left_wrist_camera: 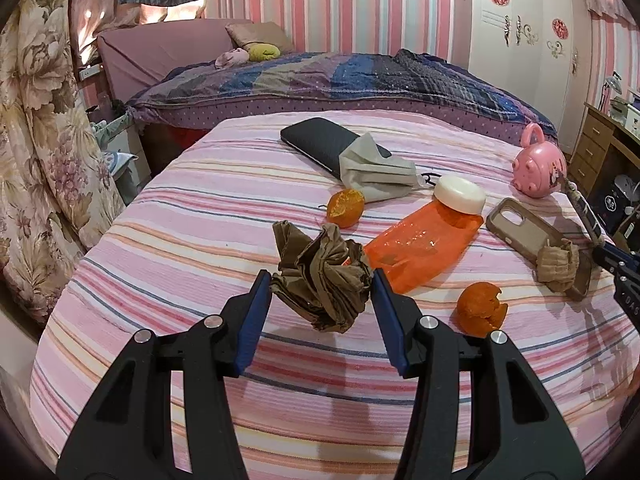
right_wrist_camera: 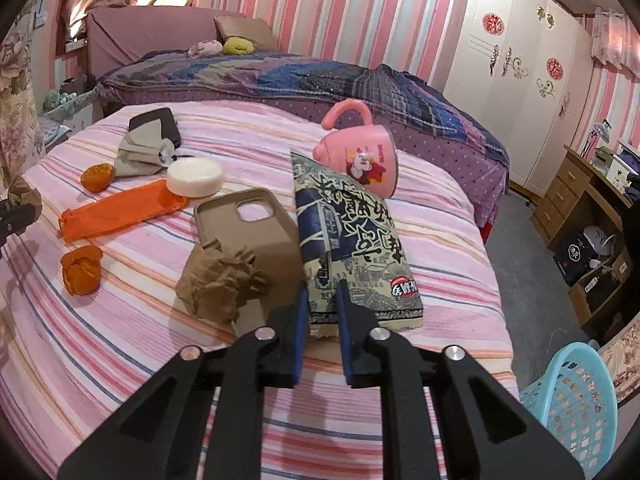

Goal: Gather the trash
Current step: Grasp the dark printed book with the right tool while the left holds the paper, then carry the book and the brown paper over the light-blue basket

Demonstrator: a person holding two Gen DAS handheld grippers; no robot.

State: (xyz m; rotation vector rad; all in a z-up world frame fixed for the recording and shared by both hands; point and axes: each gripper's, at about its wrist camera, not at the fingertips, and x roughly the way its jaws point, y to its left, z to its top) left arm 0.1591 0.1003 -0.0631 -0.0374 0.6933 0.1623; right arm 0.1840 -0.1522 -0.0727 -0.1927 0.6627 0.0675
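Observation:
My left gripper [left_wrist_camera: 322, 282] is shut on a crumpled wad of brown paper [left_wrist_camera: 324, 264], its blue pads pressing on both sides just above the pink striped cloth [left_wrist_camera: 200, 248]. My right gripper [right_wrist_camera: 323, 290] is shut on the lower edge of a printed blue and beige snack wrapper [right_wrist_camera: 348, 224], which stands tilted up from the cloth. A second brown paper wad [right_wrist_camera: 222, 280] lies on a tan phone case [right_wrist_camera: 248, 220] just left of the right gripper. Two pieces of orange peel [right_wrist_camera: 82, 270] [right_wrist_camera: 97, 177] and an orange plastic bag [right_wrist_camera: 116, 212] lie further left.
A white round block [right_wrist_camera: 195, 178], a pink mug [right_wrist_camera: 360, 160] on its side, a grey face mask [left_wrist_camera: 372, 172] and a black case [left_wrist_camera: 320, 140] lie on the cloth. A light blue basket [right_wrist_camera: 572, 396] stands on the floor at lower right. A bed lies behind.

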